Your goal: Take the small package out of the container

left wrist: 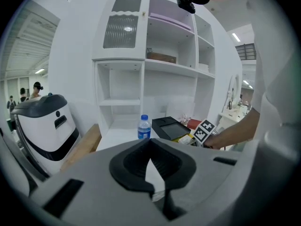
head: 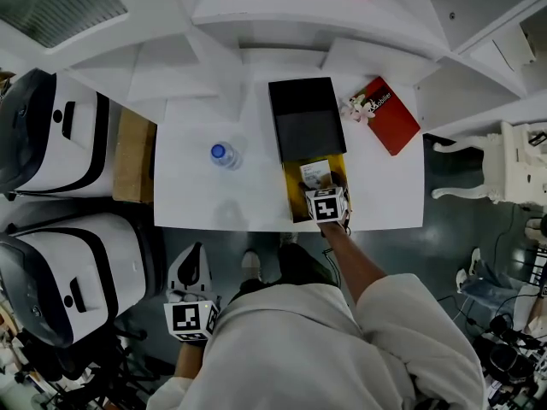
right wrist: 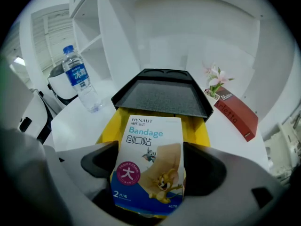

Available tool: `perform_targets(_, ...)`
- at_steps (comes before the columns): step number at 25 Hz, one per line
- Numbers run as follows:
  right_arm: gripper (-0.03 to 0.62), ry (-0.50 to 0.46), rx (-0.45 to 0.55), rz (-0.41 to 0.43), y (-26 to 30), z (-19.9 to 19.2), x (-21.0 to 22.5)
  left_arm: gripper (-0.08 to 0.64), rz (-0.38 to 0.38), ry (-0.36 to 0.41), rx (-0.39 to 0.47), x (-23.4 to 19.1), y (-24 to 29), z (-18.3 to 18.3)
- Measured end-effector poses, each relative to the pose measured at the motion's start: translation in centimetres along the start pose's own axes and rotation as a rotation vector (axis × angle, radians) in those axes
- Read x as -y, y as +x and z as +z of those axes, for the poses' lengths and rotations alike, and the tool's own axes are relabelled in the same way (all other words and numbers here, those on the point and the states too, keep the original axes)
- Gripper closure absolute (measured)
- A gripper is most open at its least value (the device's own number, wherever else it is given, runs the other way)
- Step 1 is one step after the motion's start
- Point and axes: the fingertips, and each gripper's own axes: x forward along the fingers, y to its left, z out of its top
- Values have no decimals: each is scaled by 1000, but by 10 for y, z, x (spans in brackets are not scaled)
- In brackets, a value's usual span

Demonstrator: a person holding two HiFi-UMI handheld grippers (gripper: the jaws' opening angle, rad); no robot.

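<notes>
While the closed left gripper (left wrist: 151, 147) idles at seven o'clock, the right gripper (right wrist: 149, 166) pinches the blue-white bandage packet (right wrist: 150, 140) for lifting from its yellow box (right wrist: 198, 132).

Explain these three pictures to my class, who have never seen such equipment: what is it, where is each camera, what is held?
There is no robot here: a person holds a two-jaw gripper in each hand. One picture looks down from a head camera; the other two cameras ride on the grippers. On the white table are a clear plastic water bottle, a black tray, a yellow open container and a red box. The right gripper is shut on the small bandage package, over the container. The left gripper is off the table, shut and empty.
</notes>
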Motion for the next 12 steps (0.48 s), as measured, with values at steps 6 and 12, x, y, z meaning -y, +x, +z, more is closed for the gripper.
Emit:
perform_targets(6, 140, 21, 105, -25, -32, 16, 0, 552, -28, 19, 32, 3, -10, 4)
perform_targets(12, 140, 28, 217, -43, -66, 36, 0, 552, -47, 34, 55, 5, -22, 7)
